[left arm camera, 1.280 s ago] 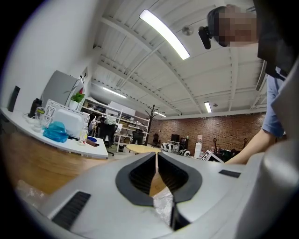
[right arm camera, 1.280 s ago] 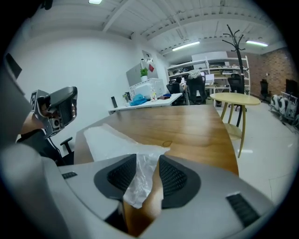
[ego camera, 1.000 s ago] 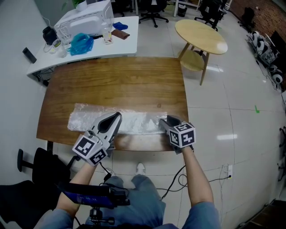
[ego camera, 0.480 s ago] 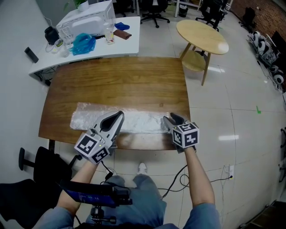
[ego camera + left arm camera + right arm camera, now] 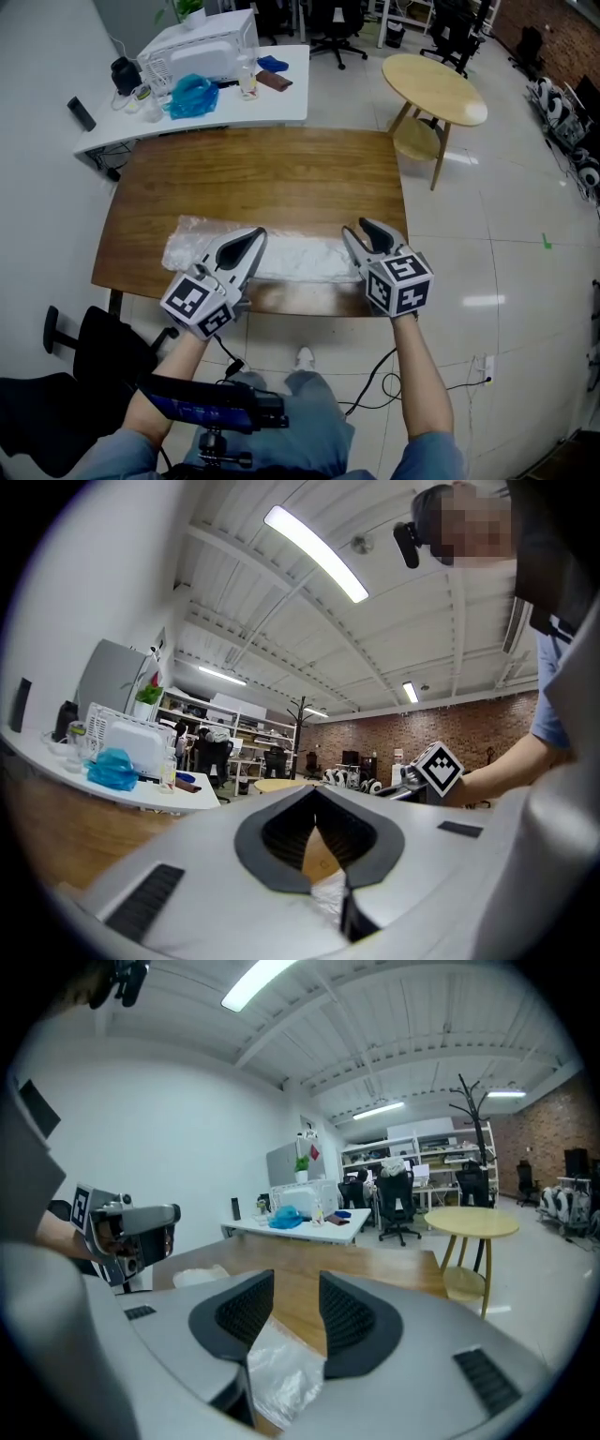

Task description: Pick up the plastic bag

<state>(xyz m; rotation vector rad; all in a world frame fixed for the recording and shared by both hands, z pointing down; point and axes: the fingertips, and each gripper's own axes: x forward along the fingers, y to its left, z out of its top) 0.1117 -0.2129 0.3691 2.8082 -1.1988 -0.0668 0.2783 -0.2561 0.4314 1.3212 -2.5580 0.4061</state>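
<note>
On table [image 5: 281, 169], plastic bag [image 5: 300, 255] partly hidden.

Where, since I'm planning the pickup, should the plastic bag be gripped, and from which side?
At a short end, low from the near edge of the table. The plastic bag lies flat and long along that edge, so an end probably pinches easiest.

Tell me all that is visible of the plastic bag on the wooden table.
The plastic bag is clear, thin, crinkled film that looks whitish. It lies stretched out near the front edge of the wooden table. The left tool, tips together, lies over its left half; whether it pinches the film is unclear. The right tool, jaws apart, is above its right end, with film showing between them.
</note>
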